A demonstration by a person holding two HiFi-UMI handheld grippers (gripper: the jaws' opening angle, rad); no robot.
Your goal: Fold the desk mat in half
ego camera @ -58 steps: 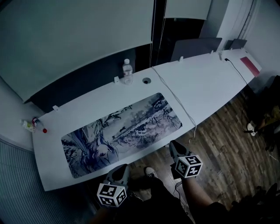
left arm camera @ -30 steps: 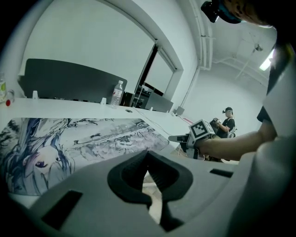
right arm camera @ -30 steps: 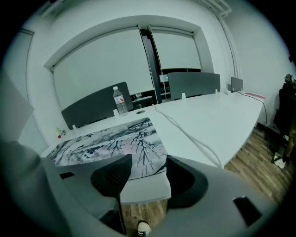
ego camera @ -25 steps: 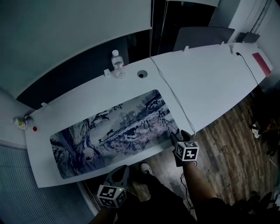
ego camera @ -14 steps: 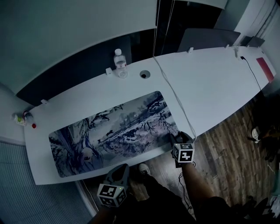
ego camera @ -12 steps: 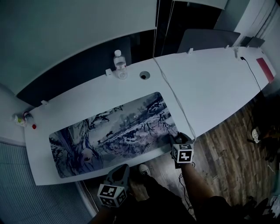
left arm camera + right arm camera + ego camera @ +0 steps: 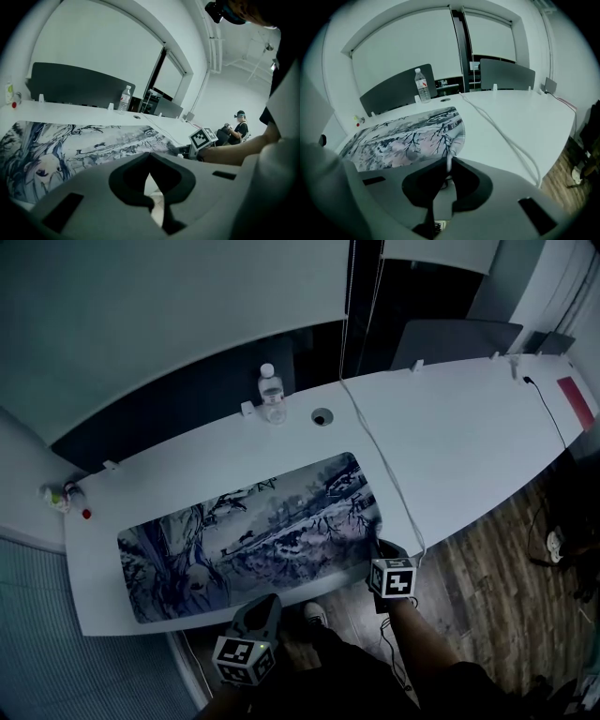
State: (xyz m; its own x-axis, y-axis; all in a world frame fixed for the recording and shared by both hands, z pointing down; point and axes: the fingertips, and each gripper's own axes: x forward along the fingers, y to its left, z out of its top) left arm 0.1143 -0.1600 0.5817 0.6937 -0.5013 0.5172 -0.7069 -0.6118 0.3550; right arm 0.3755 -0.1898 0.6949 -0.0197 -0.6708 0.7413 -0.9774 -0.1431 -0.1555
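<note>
1. Desk mat: lies flat and fully spread on the white counter, printed face up, its long side along the counter's near edge. No fold has been started.
2. Right hand-held gripper: sits at the mat's near right corner. Its jaws have just been closing and now stand narrow, with the thin rim of that corner pinched between them.
3. Left hand-held gripper: hangs below the counter's near edge, apart from the mat. Its jaws are together with nothing between them.
4. Handling, judged: the mat looks like a thin, soft, light sheet. It should bend readily and droop from any single hold. Its underside probably grips the counter, so it would peel up rather than slide.
5. Where to take hold, judged: a pinch on the rim at a corner suits so thin a sheet. Lifted by 1 corner alone, the short edge would likely sag and skew. A second hold on the same short edge would keep the 2 halves square as that edge is carried toward the left end.
6. Surroundings: a white cable runs across the counter near the mat's right short edge and could snag. A water bottle stands at the back, apart from the mat.
</note>
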